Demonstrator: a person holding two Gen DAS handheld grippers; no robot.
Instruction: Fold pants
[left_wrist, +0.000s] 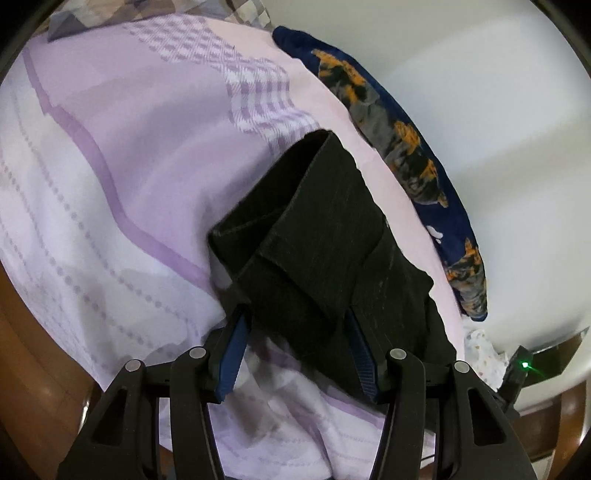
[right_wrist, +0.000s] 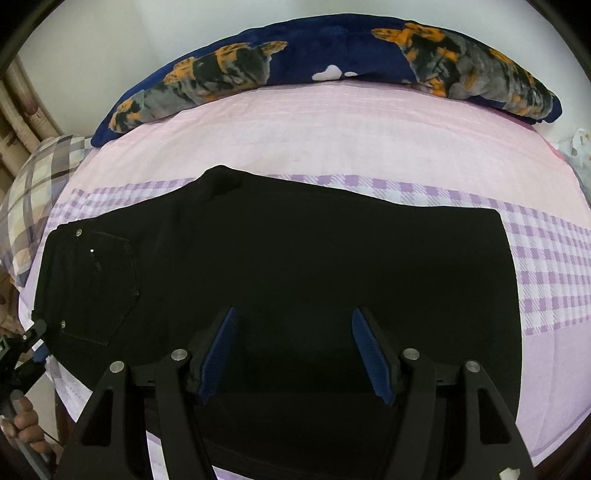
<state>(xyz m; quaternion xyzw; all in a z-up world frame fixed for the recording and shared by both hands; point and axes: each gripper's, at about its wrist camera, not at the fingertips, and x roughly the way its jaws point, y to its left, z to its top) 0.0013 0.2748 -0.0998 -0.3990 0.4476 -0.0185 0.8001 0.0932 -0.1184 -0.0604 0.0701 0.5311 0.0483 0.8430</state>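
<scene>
My black pants (right_wrist: 280, 266) lie folded lengthwise across the lilac-and-pink bed sheet (right_wrist: 332, 129), waistband and back pocket (right_wrist: 96, 288) out at nine o'clock in the right wrist view, the far end squared off at three o'clock. A navy blanket (right_wrist: 332, 55) runs along the far edge of the bed at twelve o'clock.

My right gripper (right_wrist: 293, 354) hovers over the middle of the cloth with its jaws apart and nothing pinched; the blue pads (right_wrist: 218, 354) stand clear of each other. My left gripper (left_wrist: 295, 350) sits at the waistband end with the fabric edge lying between its spread fingers. The pads do not look pressed onto it, though the dark cloth makes that hard to judge, so I call it unclenched.

I judge the step to be taking hold for the crosswise fold. To do it well, I should bite both layers at the near edge, not just the top one, and set both tools level with each other so the fold line runs straight. Then lift only enough to clear the sheet, carry the end over, and match the edges before letting go, or the loose lapped layers at the waist end will skew.
</scene>
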